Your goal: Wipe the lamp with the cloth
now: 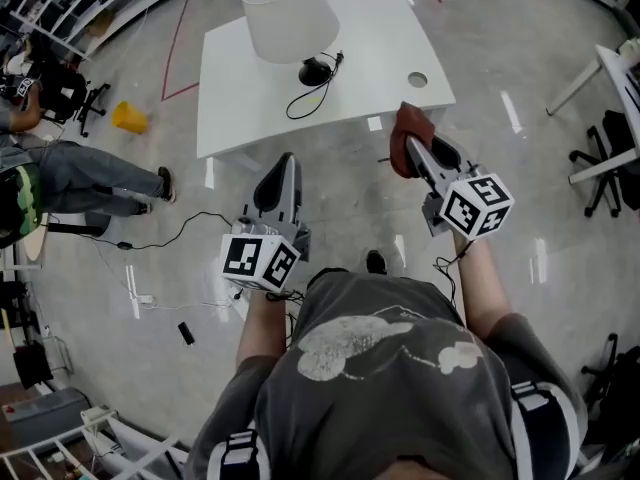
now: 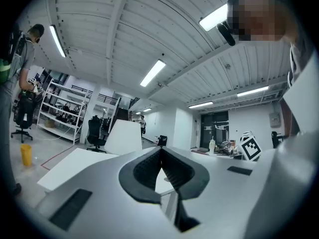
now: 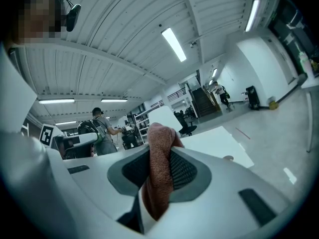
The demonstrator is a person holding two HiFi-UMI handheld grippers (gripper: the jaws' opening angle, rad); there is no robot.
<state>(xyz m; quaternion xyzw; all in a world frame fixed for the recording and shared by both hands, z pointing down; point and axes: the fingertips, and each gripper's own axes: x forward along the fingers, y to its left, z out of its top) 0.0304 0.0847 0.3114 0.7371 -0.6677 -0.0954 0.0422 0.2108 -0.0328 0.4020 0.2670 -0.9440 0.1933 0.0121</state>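
The lamp has a white shade (image 1: 285,13) and a black base (image 1: 315,70) with a looped cord; it stands on the white table (image 1: 380,48) at the far side. Both grippers hang over the floor, short of the table's near edge. My left gripper (image 1: 284,168) is shut with nothing in it, and in its own view its jaws meet (image 2: 160,156) with the shade (image 2: 123,137) ahead. My right gripper (image 1: 408,146) is shut on a reddish-brown cloth (image 1: 408,128). That cloth (image 3: 159,168) bulges up between the jaws in the right gripper view, the lamp shade (image 3: 160,116) behind it.
A round cable hole (image 1: 417,79) sits at the table's right. A person (image 1: 90,178) stands on the left by a yellow object (image 1: 128,118) on the floor. Cables (image 1: 170,230) trail over the floor. Another table (image 1: 615,73) and a chair (image 1: 610,158) are at the right.
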